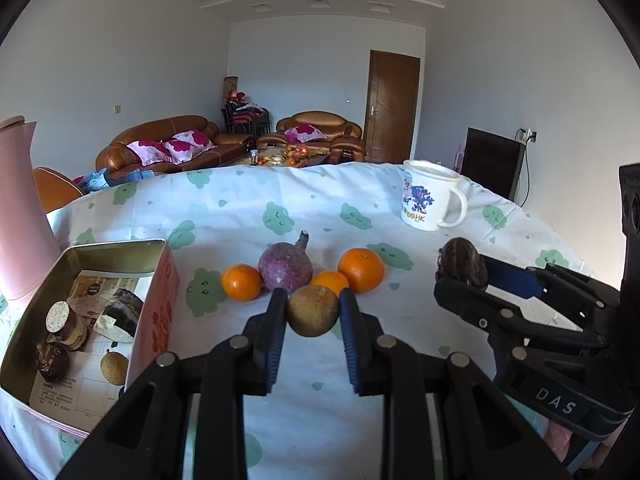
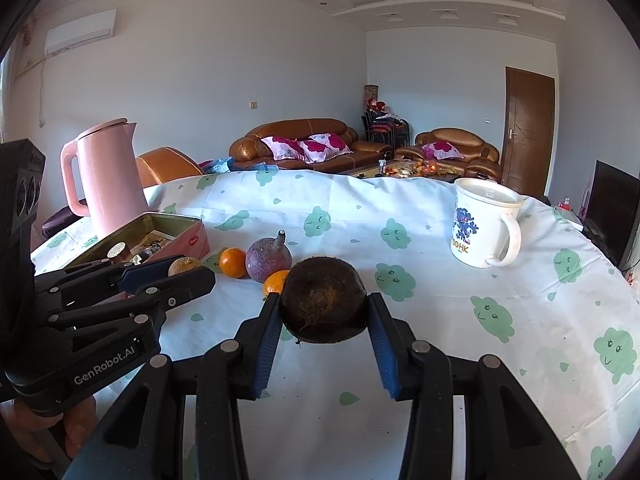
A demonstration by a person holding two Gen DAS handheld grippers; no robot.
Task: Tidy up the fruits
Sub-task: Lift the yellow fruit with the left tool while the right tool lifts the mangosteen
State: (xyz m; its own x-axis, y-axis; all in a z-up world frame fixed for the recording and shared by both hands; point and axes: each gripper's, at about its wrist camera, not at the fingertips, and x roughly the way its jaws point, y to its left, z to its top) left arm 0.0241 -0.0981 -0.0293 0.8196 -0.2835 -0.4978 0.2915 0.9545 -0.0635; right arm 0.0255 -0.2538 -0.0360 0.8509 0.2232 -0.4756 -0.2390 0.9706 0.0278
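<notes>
left wrist view: left gripper (image 1: 313,312) is clamped on a brown round fruit (image 1: 313,311) at frame centre. open tin (image 1: 158,276) lies at lower left, nearer this hand. right gripper (image 2: 323,312) grips a dark hairy fruit (image 2: 323,296), farther from the tin.

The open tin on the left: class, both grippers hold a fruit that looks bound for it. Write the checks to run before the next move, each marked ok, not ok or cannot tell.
1. Left gripper shut on the small tan fruit: ok.
2. Right gripper shut on the dark brown fruit: ok.
3. Tin open, no lid on it: ok.
4. Free floor space in tin beside the items inside: ok.
5. Both fruits lifted clear of the tablecloth: cannot tell.
6. Oranges and purple root clear of the leftward path: cannot tell.
</notes>
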